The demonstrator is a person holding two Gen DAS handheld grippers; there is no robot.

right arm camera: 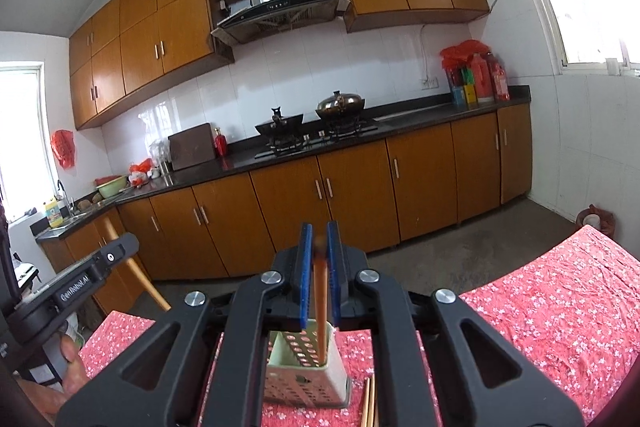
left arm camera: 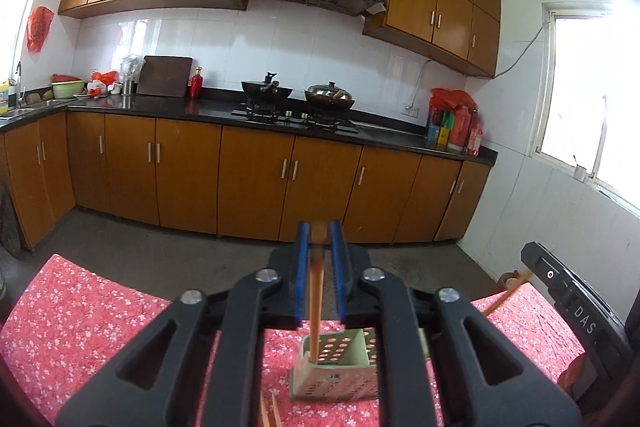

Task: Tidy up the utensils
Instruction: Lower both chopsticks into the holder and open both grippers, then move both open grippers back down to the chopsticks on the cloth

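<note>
On the left, the left gripper [left arm camera: 320,239] hangs over the red flowered tablecloth [left arm camera: 80,315] with one chopstick [left arm camera: 316,307] standing between its blue pads [left arm camera: 303,275]. The pads are slightly spread. A thin gap shows on either side of the stick, so it looks released rather than pinched, though motion blur at its top makes this uncertain. Its lower end is already inside the left corner of the pale green perforated utensil holder [left arm camera: 340,359], which stands on the cloth directly below. Two loose chopsticks [left arm camera: 270,411] lie on the cloth just beside the holder.

On the right, the right gripper [right arm camera: 319,239] sits above the same holder [right arm camera: 304,367] from the other side. Its chopstick [right arm camera: 321,307] runs down between narrowly parted pads [right arm camera: 306,275] into the right part of the holder, and whether they touch it cannot be told. More loose chopsticks [right arm camera: 370,403] rest on the cloth beside the holder.

The step in hand appears to be dropping a chopstick from each gripper into the holder. The next move likely calls for lifting both grippers straight up, clear of the stick tops, then reaching down for the chopsticks on the cloth without knocking the light holder over.
</note>
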